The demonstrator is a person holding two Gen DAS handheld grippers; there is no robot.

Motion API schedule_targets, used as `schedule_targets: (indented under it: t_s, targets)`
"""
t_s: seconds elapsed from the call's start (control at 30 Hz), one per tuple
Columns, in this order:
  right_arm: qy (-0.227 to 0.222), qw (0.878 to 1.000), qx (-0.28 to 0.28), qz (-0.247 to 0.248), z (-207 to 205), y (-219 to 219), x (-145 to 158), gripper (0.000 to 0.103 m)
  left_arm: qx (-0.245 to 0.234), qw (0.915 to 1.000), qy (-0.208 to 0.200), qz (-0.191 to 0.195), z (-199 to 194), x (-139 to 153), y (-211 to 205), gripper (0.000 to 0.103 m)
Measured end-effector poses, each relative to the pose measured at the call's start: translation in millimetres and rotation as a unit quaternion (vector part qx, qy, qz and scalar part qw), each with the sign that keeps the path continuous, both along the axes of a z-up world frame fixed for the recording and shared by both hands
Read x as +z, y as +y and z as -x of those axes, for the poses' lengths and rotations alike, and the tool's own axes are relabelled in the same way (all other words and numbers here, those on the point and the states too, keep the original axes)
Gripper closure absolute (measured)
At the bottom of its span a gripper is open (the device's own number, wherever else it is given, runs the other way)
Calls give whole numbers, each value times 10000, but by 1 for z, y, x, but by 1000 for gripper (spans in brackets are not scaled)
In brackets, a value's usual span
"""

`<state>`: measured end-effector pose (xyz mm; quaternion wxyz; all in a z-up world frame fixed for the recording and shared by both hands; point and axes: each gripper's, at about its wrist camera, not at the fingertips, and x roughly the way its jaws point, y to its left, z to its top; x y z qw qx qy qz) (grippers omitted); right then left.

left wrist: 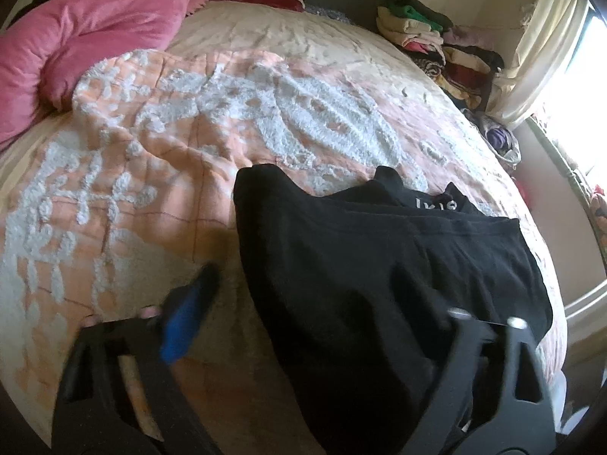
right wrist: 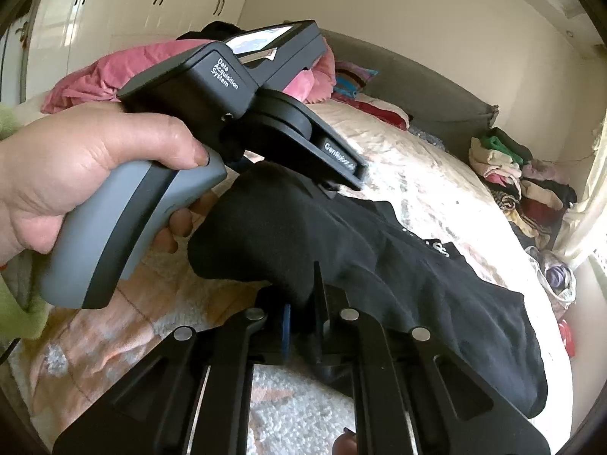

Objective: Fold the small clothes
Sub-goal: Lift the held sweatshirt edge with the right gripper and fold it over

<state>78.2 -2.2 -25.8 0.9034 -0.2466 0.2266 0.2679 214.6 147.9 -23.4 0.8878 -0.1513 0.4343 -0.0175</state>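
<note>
- Nearest the lens: right gripper [right wrist: 303, 326], its black linkage filling the bottom of the right wrist view. Jaws drawn tight together on a bunched fold of the black garment [right wrist: 398, 265]; cloth pinched between the blue-lined pads.
- Black garment: small, looks like briefs or shorts, with a waistband carrying white lettering [left wrist: 436, 204] I cannot read. It lies on the near part of the bedspread [left wrist: 170, 121], peach with white tufting, one end lifted off the bed in the right gripper.
- Long axis: in the right wrist view it runs from the rounded bunch at lower left out to the flat hem at right; waistband faces the far side of the bed, toward the headboard.
- Left gripper [left wrist: 326, 303]: jaws fairly wide, one blue-padded finger [left wrist: 189, 314] over bare bedspread, the other lost against the dark cloth. Straddles the garment's near edge; no pinch visible. Left hand [right wrist: 83, 174] grips its grey handle.
- Progress, my reading: early. Garment rumpled, no clean fold laid. Still to do: second corner taken, spread, folded, set aside.
- Far corner: pile of folded clothes [left wrist: 421, 34], possibly finished pieces. Pink duvet [left wrist: 87, 41] at far left.
</note>
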Motion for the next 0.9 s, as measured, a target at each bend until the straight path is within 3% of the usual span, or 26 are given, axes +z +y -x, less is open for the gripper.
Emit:
schedule_targets:
  t_s: [0.03, 0.1, 0.13, 0.17, 0.53, 0.9]
  targets:
    - [4, 10000, -11, -40, 0, -2, 1, 96, -12, 10000, 1, -13, 0, 2, -3, 47]
    - [-11, 9999, -45, -132, 0, -9, 4, 96, -21, 10000, -39, -20, 0, 7, -9, 63]
    - [-20, 9998, -55, -164, 1, -11, 6, 96, -33, 10000, -67, -35, 0, 10, -11, 80]
    - [-25, 9997, -88, -229, 2, -16, 8, 96, -44, 9999, -105, -71, 1, 14, -14, 89]
    - [-104, 9955, -459, -825, 3, -64, 36, 97, -335, 9967, -610, -416, 8, 72, -68, 92]
    - [-163, 9872, -878, -1321, 3, -114, 52, 97, -634, 9935, -743, -589, -3, 99, -127, 92]
